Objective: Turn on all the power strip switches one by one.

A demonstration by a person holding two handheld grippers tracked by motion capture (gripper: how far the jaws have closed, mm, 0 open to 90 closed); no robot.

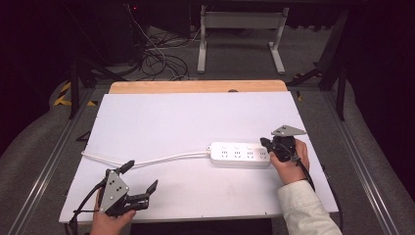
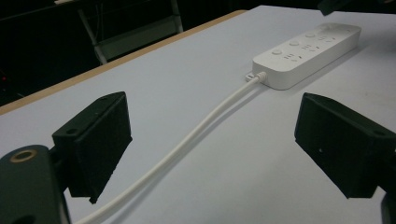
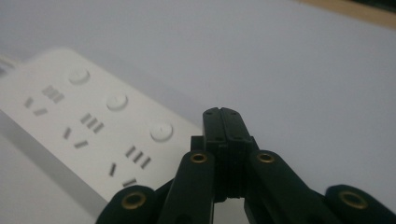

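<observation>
A white power strip [image 1: 240,153] lies flat on the white tabletop [image 1: 186,117], right of centre, with its round buttons [image 3: 162,131] facing up. Its white cable [image 1: 156,159] runs off to the left. My right gripper [image 1: 265,142] is shut with nothing between its jaws, and its tip [image 3: 222,113] hovers at the strip's right end [image 3: 93,116], beside the last button. I cannot tell whether it touches. My left gripper [image 1: 143,173] stands wide open near the front left edge. The cable [image 2: 196,140] passes between its jaws [image 2: 215,116], apart from both, and leads to the strip [image 2: 308,49].
A wooden edge [image 1: 195,86] borders the table at the back. Beyond it, a white table frame [image 1: 240,29] and loose cables [image 1: 156,54] stand on the dark floor. Metal rails [image 1: 49,156] run along both sides of the table.
</observation>
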